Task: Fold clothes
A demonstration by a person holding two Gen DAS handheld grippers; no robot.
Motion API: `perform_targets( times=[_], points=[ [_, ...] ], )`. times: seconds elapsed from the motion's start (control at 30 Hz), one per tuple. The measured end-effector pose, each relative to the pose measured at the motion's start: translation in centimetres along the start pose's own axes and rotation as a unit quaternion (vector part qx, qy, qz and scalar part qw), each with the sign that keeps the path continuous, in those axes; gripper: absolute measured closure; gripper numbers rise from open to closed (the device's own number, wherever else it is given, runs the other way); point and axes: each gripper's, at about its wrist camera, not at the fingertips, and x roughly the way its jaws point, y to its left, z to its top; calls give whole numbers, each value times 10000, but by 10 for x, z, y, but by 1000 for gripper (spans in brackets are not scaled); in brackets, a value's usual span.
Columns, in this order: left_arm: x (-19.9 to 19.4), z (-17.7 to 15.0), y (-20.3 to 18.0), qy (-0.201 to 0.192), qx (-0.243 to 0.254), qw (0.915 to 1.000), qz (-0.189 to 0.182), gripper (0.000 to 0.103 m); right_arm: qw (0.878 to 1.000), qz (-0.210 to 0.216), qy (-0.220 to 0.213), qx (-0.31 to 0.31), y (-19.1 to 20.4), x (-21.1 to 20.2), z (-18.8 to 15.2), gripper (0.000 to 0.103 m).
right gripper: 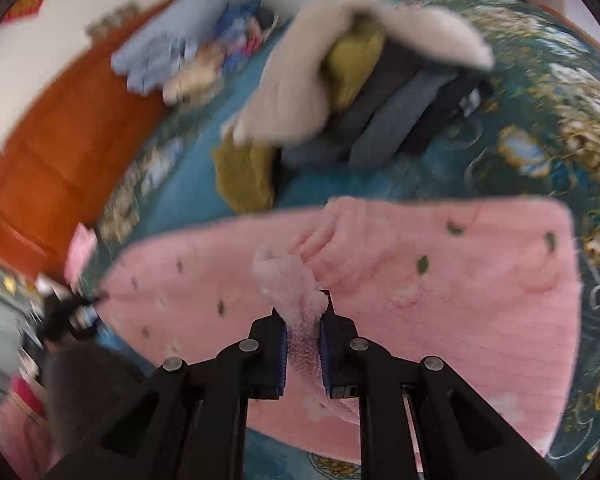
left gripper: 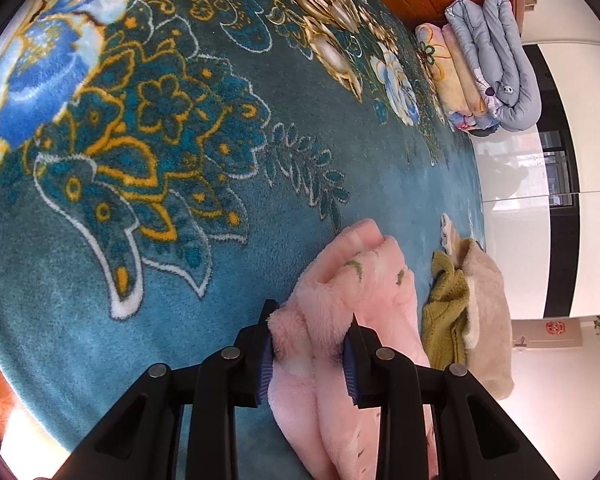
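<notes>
— Handling that pink fleece garment [right gripper: 440,272] looks easy on weight, I'd judge: plush, soft, floppy, nothing fragile. Where is it?

— Spread on the teal floral blanket [left gripper: 180,152], ahead of the right gripper [right gripper: 304,344], whose jaws are pinched on a bunched fold of it.

— And the left gripper [left gripper: 310,344]?

— Jaws stand wider, with a thick roll of the same fleece clamped between the pads.

— Best hold?

— Edges or corners, probably; thick pile may slip from a shallow pinch. An olive knit [left gripper: 446,312] and beige fleece [left gripper: 488,312] lie right of the left jaws.
</notes>
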Motion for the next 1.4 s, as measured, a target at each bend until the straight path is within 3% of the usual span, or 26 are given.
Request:
perform_targets(
  times=[0.07, 0.3, 0.7, 0.8, 0.9, 0.97, 1.03, 1.23, 1.3, 1.4],
  points=[
    [-1, 0, 1, 28, 77, 10000, 17, 71, 9998, -62, 183, -87, 4, 13, 0, 89],
    [0, 0, 4, 85, 151, 9998, 1, 71, 9982, 192, 107, -549, 23, 8, 19, 89],
    [9, 1, 7, 141, 50, 9999, 76, 68, 9873, -114, 1221, -1011, 41, 72, -8, 88],
    [9, 0, 8, 142, 13, 9999, 80, 68, 9841, -104, 1363, -1135, 44, 75, -11, 82],
    [8, 0, 9, 143, 30, 9998, 105, 67, 9838, 201, 1297, -1223, 49, 59, -6, 63],
    [7, -1, 9, 133, 59, 9998, 134, 67, 9868, 430, 1099, -1108, 45, 45, 3, 51],
    [7, -2, 8, 114, 74, 9998, 152, 67, 9925, 327, 851, -812, 32, 35, 14, 41],
    [5, -3, 7, 99, 96, 9998, 154, 67, 9953, 174, 814, 485, -1, 55, 40, 41],
    [4, -3, 7, 104, 96, 9998, 137, 67, 9929, 36, 1023, 602, 7, 74, 43, 39],
    [2, -4, 7, 115, 119, 9998, 114, 67, 9896, -500, 1247, 521, 20, 97, 49, 39]
  ],
)
